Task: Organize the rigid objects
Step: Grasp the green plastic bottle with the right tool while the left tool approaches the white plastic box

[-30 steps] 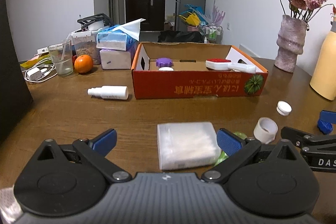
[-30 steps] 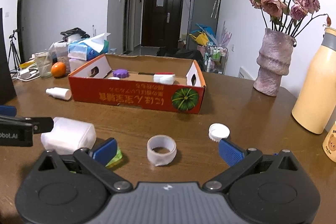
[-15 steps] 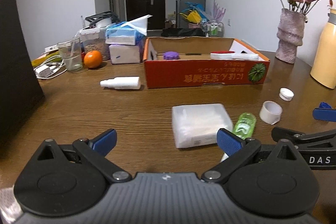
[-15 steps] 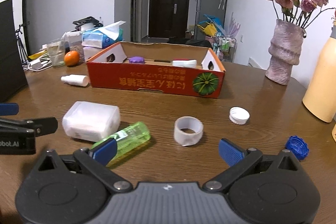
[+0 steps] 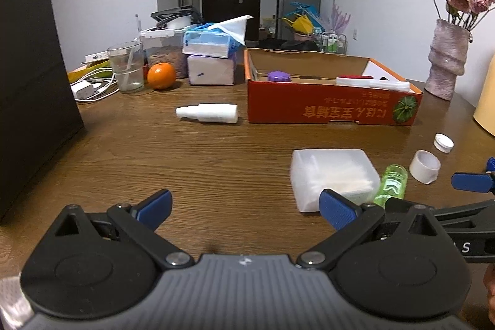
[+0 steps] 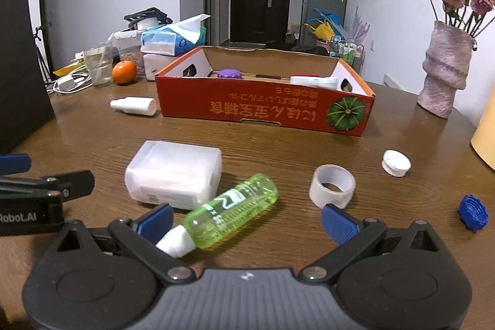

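An orange cardboard box point(image 5: 331, 110) point(image 6: 263, 110) stands mid-table, holding a purple lid point(image 6: 229, 73) and a red and white item point(image 6: 312, 80). In front of it lie a translucent white plastic case point(image 5: 334, 175) point(image 6: 174, 172), a green bottle point(image 6: 232, 212) point(image 5: 391, 184), a roll of clear tape point(image 6: 332, 186) point(image 5: 424, 166), a white cap point(image 6: 396, 163) point(image 5: 443, 142) and a blue cap point(image 6: 473, 212). A white spray bottle point(image 5: 208, 113) point(image 6: 134, 105) lies left of the box. My left gripper point(image 5: 244, 207) is open over bare wood. My right gripper point(image 6: 247, 218) is open, low behind the green bottle.
A black panel point(image 5: 31, 82) stands at the left. A glass point(image 5: 126, 65), an orange point(image 5: 161, 75), tissue packs point(image 5: 212, 51) and cables sit at the back left. A vase of dried roses point(image 6: 444, 70) and a yellow bottle point(image 5: 487, 101) stand at the right.
Both grippers have pulled back from the objects. The white case now lies off to the left gripper's right, and the green bottle shows in full.
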A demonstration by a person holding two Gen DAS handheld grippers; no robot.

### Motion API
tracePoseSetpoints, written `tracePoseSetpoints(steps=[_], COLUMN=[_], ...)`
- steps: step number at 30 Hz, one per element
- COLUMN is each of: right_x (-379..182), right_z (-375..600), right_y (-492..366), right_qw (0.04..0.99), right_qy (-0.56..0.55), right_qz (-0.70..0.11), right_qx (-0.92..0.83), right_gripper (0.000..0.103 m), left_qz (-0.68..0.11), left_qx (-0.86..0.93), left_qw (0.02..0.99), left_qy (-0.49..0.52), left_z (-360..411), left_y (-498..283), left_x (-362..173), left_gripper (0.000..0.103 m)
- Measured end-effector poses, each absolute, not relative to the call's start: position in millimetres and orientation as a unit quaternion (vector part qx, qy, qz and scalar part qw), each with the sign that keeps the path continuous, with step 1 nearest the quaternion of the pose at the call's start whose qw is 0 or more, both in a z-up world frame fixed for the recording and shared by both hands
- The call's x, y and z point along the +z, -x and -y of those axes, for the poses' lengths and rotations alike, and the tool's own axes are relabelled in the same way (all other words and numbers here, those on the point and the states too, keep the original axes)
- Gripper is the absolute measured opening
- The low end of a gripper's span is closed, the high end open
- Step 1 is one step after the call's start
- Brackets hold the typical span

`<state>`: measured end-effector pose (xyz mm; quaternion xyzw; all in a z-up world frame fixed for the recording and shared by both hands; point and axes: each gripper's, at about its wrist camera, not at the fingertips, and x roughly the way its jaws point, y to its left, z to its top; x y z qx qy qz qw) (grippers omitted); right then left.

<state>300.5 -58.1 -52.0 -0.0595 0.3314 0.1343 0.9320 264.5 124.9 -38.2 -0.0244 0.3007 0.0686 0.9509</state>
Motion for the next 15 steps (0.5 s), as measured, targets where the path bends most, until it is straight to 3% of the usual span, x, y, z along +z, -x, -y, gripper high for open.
tracePoseSetpoints(steps=[10, 15], right_x=[-75, -83], right_z=[41, 47], right_y=[-318, -325], right_qw=[0.916, 0.91], right_qy=[0.066, 0.046], right_qz=[-0.373, -0.394], right_qx=[0.128, 0.121], right_gripper=[0.097, 0.084], left_qz=[-0.307, -0.308], left_qx=[0.082, 0.083], left_qw=[0.948, 0.947], left_qy=[0.033, 0.033], left_z=[-137, -137], left_y=[-268, -268], left_x=[-43, -44], left_gripper=[0.103, 0.103])
